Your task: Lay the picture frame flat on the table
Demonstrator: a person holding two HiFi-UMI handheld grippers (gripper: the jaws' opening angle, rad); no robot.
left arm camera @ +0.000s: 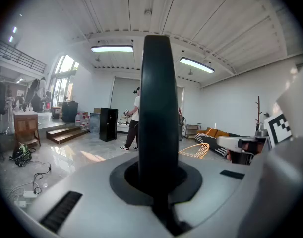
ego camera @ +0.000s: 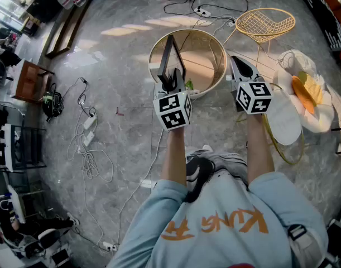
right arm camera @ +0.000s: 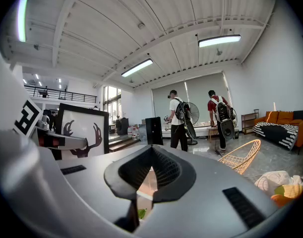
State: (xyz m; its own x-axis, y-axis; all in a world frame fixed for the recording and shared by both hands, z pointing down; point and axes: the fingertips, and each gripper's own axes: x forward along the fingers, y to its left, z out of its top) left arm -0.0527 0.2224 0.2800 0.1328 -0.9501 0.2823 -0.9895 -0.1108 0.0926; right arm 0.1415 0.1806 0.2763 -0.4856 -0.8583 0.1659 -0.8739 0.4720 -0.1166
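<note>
Picture frame (ego camera: 166, 57): black, thin, standing upright on edge over the left part of the round table (ego camera: 219, 78). Cannot tell whether its lower edge touches the tabletop. Not laid flat.

Left gripper (ego camera: 173, 82): jaws closed on the frame's near edge. In the left gripper view the frame (left arm camera: 157, 108) shows as a dark vertical band rising straight out from between the pads, blocking the middle of the view.

Right gripper (ego camera: 237, 63): just right of the frame, over the table's right rim, apart from the frame. In the right gripper view the jaws (right arm camera: 150, 150) meet at their tips, with nothing held between them. The same view shows the frame's face (right arm camera: 83, 133) off to the left: white picture with a dark antler shape and a black border.

Table: gold rim, reflective top. Gold wire chair (ego camera: 265, 22) stands beyond it, to the right. Grey marble floor (ego camera: 120, 133) with loose cables (ego camera: 89, 149) to the left. Two people with backpacks (right arm camera: 180, 118) stand far across the room.
</note>
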